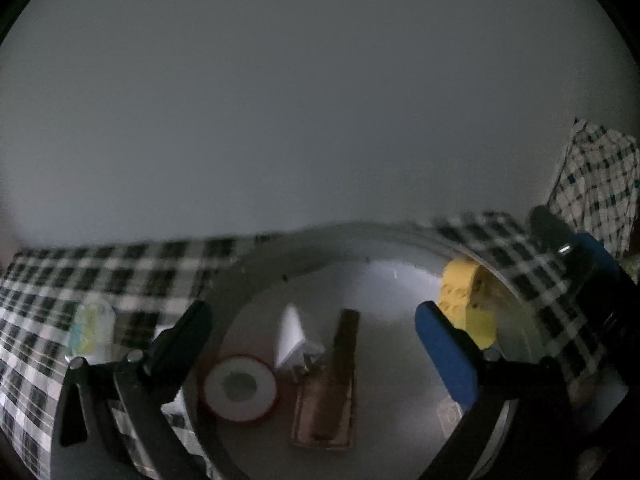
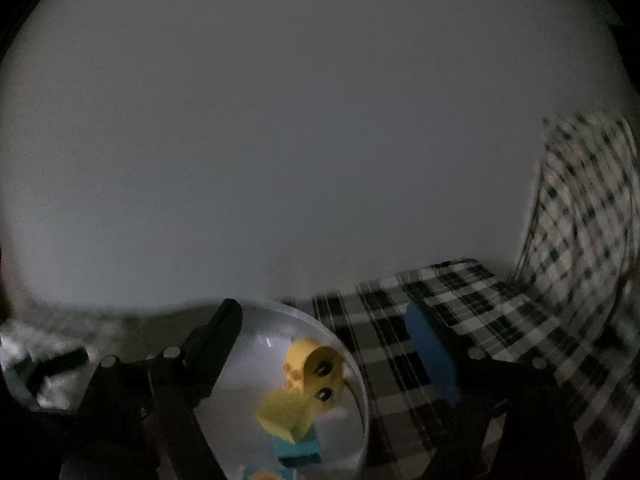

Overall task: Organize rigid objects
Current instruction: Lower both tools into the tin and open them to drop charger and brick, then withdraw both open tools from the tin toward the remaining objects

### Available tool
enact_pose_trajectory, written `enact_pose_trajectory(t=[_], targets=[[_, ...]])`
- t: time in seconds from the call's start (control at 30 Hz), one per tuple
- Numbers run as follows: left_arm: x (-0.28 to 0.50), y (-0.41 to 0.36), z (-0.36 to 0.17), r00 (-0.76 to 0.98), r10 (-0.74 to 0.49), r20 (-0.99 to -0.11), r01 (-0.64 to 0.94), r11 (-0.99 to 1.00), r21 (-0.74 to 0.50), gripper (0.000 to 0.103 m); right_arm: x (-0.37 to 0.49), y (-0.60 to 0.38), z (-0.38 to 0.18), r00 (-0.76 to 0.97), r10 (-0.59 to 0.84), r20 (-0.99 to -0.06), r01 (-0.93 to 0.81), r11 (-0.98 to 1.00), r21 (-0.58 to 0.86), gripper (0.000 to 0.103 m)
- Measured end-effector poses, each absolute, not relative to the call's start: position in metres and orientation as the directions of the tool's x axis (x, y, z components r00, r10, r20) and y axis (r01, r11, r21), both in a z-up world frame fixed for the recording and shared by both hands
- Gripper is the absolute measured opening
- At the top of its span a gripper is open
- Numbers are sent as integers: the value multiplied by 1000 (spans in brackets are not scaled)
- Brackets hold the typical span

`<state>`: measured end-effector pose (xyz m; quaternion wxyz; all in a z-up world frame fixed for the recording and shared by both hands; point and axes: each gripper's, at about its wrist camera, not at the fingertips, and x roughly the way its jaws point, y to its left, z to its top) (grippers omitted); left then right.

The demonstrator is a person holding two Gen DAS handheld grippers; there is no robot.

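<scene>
A round white basin (image 1: 256, 280) sits on a checked cloth. Inside it lie a red-rimmed white tape roll (image 1: 239, 390), a white charger plug (image 1: 294, 340), a brown wooden block (image 1: 332, 380) and a yellow toy block figure (image 1: 466, 296). My left gripper (image 1: 316, 332) is open and empty above the basin. In the right wrist view the basin (image 2: 362, 384) holds the yellow toy (image 2: 306, 380) on a blue block (image 2: 300, 450). My right gripper (image 2: 324, 336) is open and empty above the basin's right rim. The other gripper (image 1: 580, 264) shows at right in the left view.
The black-and-white checked cloth (image 1: 100, 272) covers the table, and more of it (image 2: 588, 200) hangs at the right. A pale wrapped packet (image 1: 90, 328) lies on the cloth left of the basin. A plain grey wall fills the background.
</scene>
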<state>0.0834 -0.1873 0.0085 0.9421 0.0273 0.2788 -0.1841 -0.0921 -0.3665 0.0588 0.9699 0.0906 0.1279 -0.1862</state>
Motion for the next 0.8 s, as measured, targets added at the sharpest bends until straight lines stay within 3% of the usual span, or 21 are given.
enact_pose_trajectory(t=[0.1,0.23,0.6,0.8], targets=[[78,-182,12,815,-287,-504,324,946,-15,102,-110,-384,63,887,-405,-220,451,863,230,92],[77,-173,4,814,-261,-520,302,953,-5,102,-113,-404,58,875,-419,-242,479,819,317,93],[62,-152,-8,849,-202,-488,252,967,38,102,-119,-387,43,834,-483,-267,544,803,245,93],[62,-146,-15,855,-187,-484,244,968,57,102,-134,-365,44,822,-542,-174,569,789,233,93]])
